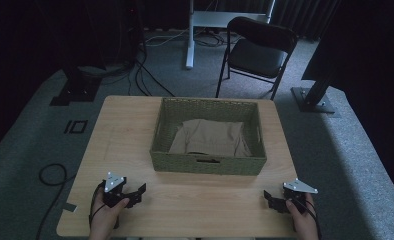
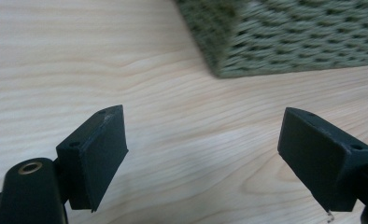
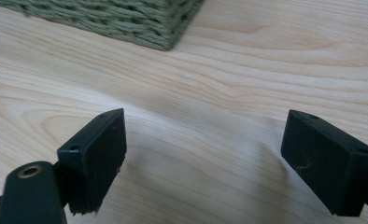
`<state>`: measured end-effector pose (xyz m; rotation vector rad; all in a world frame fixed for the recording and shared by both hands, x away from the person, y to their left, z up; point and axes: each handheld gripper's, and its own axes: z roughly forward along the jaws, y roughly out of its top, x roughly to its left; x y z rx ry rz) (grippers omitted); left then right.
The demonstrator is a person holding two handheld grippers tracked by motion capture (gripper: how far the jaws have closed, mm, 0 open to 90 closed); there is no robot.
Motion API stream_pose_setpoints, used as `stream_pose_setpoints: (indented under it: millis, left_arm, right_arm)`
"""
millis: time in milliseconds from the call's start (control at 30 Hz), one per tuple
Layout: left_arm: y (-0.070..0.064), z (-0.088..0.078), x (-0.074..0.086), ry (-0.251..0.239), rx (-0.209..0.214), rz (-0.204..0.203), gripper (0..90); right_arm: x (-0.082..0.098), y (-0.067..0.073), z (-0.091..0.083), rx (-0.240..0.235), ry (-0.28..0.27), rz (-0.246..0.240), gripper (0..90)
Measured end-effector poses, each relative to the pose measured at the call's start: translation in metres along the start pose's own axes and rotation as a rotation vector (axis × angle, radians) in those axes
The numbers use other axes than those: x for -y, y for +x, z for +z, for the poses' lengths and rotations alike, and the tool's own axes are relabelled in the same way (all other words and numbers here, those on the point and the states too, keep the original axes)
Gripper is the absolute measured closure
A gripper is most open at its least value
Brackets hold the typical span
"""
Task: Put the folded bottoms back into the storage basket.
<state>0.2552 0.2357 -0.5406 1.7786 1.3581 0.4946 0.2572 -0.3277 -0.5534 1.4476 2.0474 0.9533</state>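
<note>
1. Basket [image 1: 208,164], woven, olive-green: one. It stands on the table [image 1: 120,125] toward the far edge, centred between the side edges.
2. Cloth [image 1: 210,137], beige, folded: one. It lies inside the basket, against the near wall.
3. Left gripper [image 1: 135,196]: one, near the table's near-left corner, jaws spread wide, nothing between them.
4. Right gripper [image 1: 271,199]: one, near the near-right corner, jaws likewise parted and empty.
5. Folding chair [image 1: 257,50]: one, on the floor beyond the far edge.
6. Risk: a jaw reaching over the near wall may catch the weave and drag or tip the light basket.
7. Risk: a pinch on the top layer alone would probably unfold the cloth as it lifts.
</note>
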Motion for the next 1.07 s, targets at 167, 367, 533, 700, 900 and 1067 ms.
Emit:
stream_pose_setpoints:
  millis: [167, 367, 533, 700, 900, 1067]
  left_arm:
    - [0.007, -0.005, 0.006, 0.008, -0.043, -0.021, 16.4]
    - [0.013, -0.004, 0.01, 0.04, -0.102, -0.022, 16.4]
    - [0.013, -0.003, 0.011, 0.091, -0.145, -0.033, 16.2]
    - [0.009, 0.0, 0.01, 0.113, -0.206, 0.001, 16.2]
    - [0.005, 0.003, 0.009, 0.129, -0.254, 0.017, 15.4]
    - [0.006, 0.003, 0.009, 0.129, -0.263, 0.01, 14.8]
  right_arm:
    - [0.001, 0.0, 0.001, 0.04, 0.038, 0.018, 13.7]
    - [0.0, 0.002, 0.002, 0.055, 0.042, 0.028, 12.5]
    - [0.0, 0.002, 0.003, 0.055, 0.042, 0.028, 12.4]
    - [-0.001, 0.003, 0.003, 0.052, 0.041, 0.024, 12.3]
    - [-0.001, 0.003, 0.003, 0.051, 0.041, 0.024, 12.3]
    - [-0.001, 0.003, 0.003, 0.051, 0.041, 0.024, 12.2]
